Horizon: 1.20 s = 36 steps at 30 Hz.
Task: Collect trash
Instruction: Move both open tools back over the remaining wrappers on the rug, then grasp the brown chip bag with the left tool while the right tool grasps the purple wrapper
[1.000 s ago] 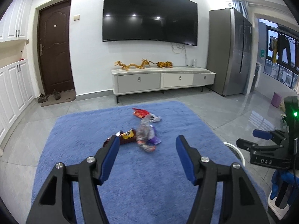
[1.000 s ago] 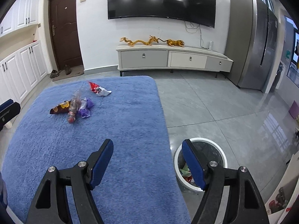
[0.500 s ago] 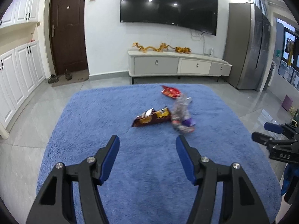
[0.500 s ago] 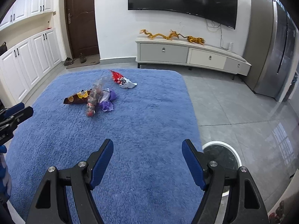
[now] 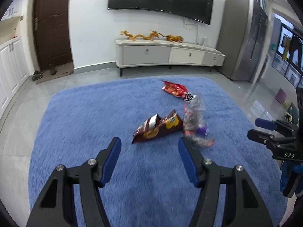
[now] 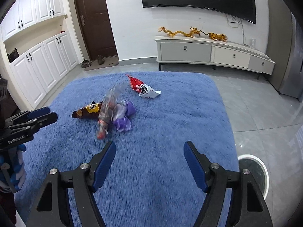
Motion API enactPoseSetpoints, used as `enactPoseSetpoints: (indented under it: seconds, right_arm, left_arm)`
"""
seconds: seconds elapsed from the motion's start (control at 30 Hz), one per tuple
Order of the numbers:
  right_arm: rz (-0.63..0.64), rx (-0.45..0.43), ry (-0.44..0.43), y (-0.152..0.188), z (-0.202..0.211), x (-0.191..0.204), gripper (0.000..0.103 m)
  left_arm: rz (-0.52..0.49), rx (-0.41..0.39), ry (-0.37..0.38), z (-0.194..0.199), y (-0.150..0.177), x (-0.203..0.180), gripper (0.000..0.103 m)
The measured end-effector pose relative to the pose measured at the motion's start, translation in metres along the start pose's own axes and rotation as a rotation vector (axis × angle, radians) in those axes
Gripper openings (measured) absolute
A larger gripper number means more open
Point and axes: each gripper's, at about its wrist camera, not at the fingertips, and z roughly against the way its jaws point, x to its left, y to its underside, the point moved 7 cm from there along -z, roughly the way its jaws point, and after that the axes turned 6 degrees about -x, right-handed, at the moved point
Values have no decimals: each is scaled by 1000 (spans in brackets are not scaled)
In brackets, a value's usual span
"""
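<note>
Several wrappers lie in a cluster on the blue rug (image 5: 85, 124): a brown chip bag (image 5: 157, 128), a clear plastic wrapper (image 5: 195, 113), a purple wrapper (image 6: 123, 119) and a red and white bag (image 5: 176, 90). My left gripper (image 5: 148, 147) is open and empty, just short of the brown bag. My right gripper (image 6: 149, 149) is open and empty, a little short of the cluster. The brown bag (image 6: 87, 110), clear wrapper (image 6: 107, 111) and red bag (image 6: 142, 87) also show in the right wrist view. Each gripper shows at the edge of the other's view.
A white round bin (image 6: 253, 174) stands on the grey tile floor off the rug's right edge. A low TV cabinet (image 5: 168, 54) stands against the far wall under a TV. White cupboards (image 6: 37, 64) line the left wall beside a brown door (image 5: 51, 28).
Both grippers have moved closer to the wrapper cluster, which now looks larger. The right view has swung left, so the bin sits at its lower right edge. Both stay open.
</note>
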Motion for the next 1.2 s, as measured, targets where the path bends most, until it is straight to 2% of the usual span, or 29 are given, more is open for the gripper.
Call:
enactPoseSetpoints:
  seconds: [0.13, 0.23, 0.37, 0.53, 0.63, 0.7, 0.73, 0.83, 0.9, 0.97, 1.1, 1.2]
  right_arm:
    - [12, 11, -34, -9, -17, 3, 57]
    - [5, 21, -63, -14, -33, 7, 53]
    - [-6, 47, -95, -17, -56, 10, 53]
    - [-29, 85, -139, -15, -83, 20, 53]
    - [-43, 89, -172, -17, -92, 26, 53]
    - [-53, 83, -196, -21, -95, 31, 53]
    - [-49, 79, -200, -23, -96, 33, 53]
    - [-36, 77, -208, -28, -101, 40, 53]
    - [-43, 78, -224, -30, -106, 44, 50]
    - [-58, 86, -251, -31, -112, 47, 40]
    - [-72, 97, -268, -30, -115, 50, 35]
    - [-81, 65, -252, -31, -101, 44, 32]
  left_arm:
    - [-69, 29, 8, -29, -7, -9, 61]
    - [-100, 57, 16, -50, -8, -14, 60]
    - [-139, 87, 21, -72, -7, -15, 60]
    - [-174, 113, -13, -96, -3, -12, 60]
    - [-157, 117, -34, -109, -5, -5, 60]
    - [-114, 129, -22, -116, -5, 1, 53]
    - [-97, 131, -12, -117, -6, 3, 47]
    - [-52, 127, 5, -117, -8, 10, 41]
    - [-35, 121, 9, -116, -9, 13, 38]
    - [-24, 115, 8, -112, -10, 15, 34]
    - [19, 98, -1, -99, -10, 22, 34]
    - [28, 77, -12, -81, -7, 23, 33]
